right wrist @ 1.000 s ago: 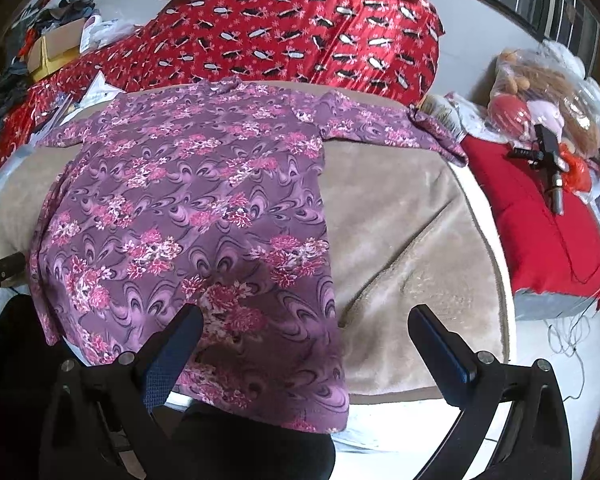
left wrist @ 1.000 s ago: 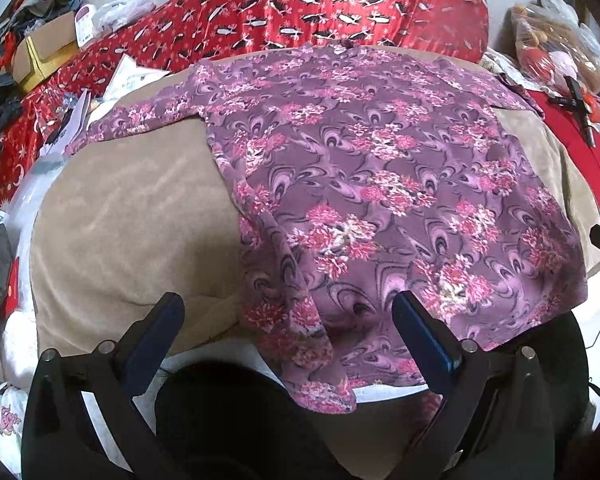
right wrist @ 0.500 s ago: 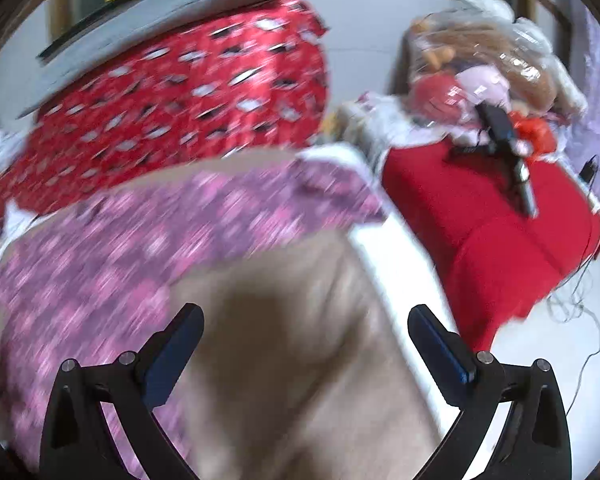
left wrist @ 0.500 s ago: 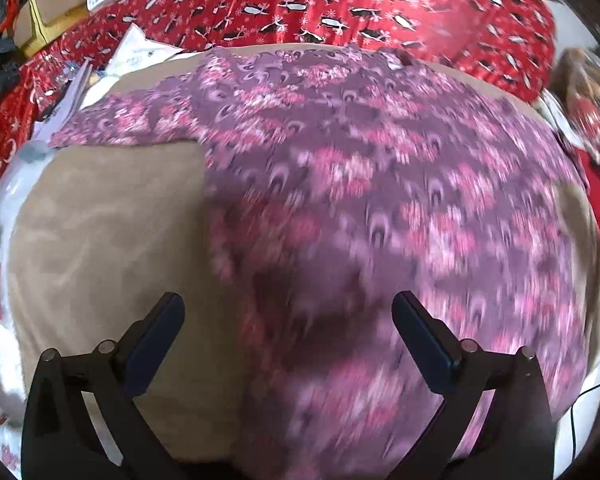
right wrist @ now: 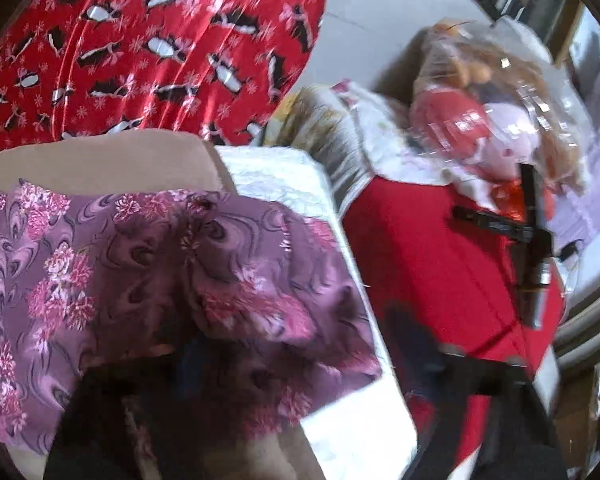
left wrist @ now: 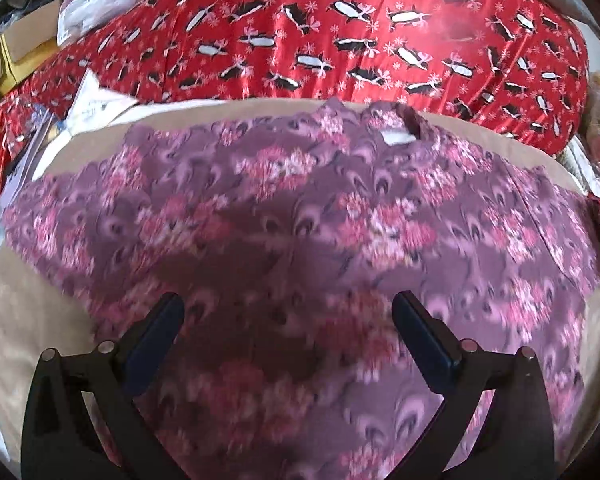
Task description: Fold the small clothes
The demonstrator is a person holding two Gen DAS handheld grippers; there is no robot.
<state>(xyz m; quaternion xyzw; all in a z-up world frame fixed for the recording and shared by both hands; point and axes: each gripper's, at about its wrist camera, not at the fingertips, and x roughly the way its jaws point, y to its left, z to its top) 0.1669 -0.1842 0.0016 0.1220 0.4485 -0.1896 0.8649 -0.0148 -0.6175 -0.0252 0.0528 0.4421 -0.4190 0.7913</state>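
Folding the floral top (left wrist: 300, 216) neatly means pinching its right sleeve (right wrist: 228, 264) edge; left tool (left wrist: 288, 316) hovers wide, right tool's state unclear.

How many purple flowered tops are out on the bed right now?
1. The purple floral top lies spread over the tan blanket in front of the open left gripper; its sleeve end fills the right wrist view. More could be hidden underneath.
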